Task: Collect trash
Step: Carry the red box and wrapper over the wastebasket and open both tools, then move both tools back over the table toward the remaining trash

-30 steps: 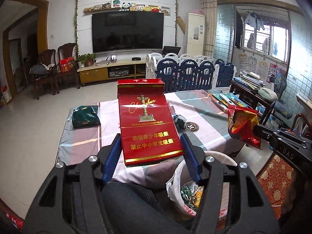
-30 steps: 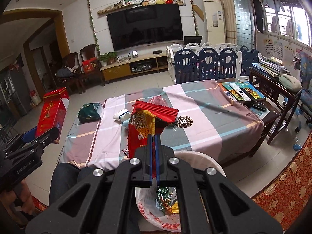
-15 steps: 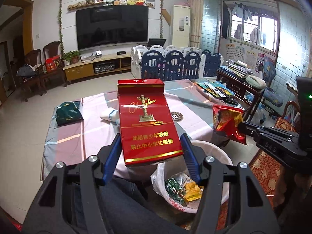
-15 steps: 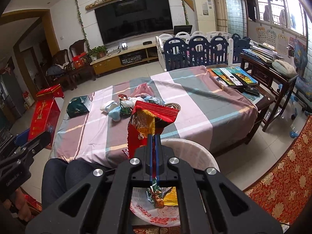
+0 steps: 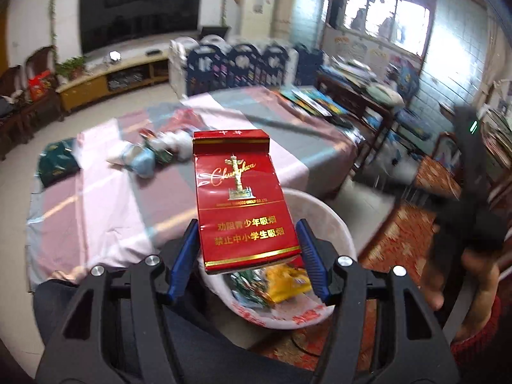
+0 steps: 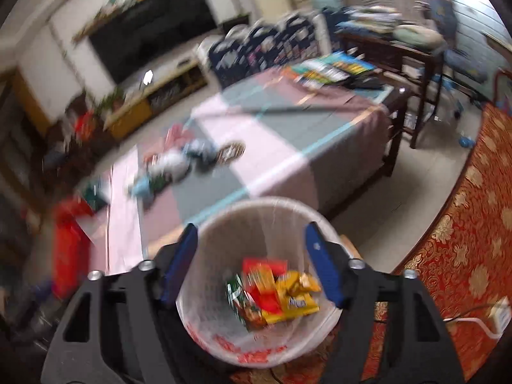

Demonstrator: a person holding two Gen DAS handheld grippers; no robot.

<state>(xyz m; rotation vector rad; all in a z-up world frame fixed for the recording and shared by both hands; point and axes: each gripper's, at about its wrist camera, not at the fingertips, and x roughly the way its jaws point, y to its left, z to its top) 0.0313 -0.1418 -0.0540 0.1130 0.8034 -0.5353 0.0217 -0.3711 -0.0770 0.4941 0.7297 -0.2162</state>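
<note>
At the centre of the left wrist view, the left gripper (image 5: pixel 245 249) clamps the near end of a red cigarette carton (image 5: pixel 240 198), whose long axis runs up the frame, far end over the striped table (image 5: pixel 105 204). In the right wrist view, the right gripper (image 6: pixel 252 264), jaws just sprung apart and empty, hangs above the white bin (image 6: pixel 220 224) at lower centre, where a red snack wrapper (image 6: pixel 264 283) lies among other wrappers.

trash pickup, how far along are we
Done: the red snack wrapper lies in the white lined bin, the right gripper having just opened its jaws above it, nothing between them. In hand: the left gripper holds the red cigarette carton over the bin. Left: crumpled litter on the striped tablecloth.
</note>
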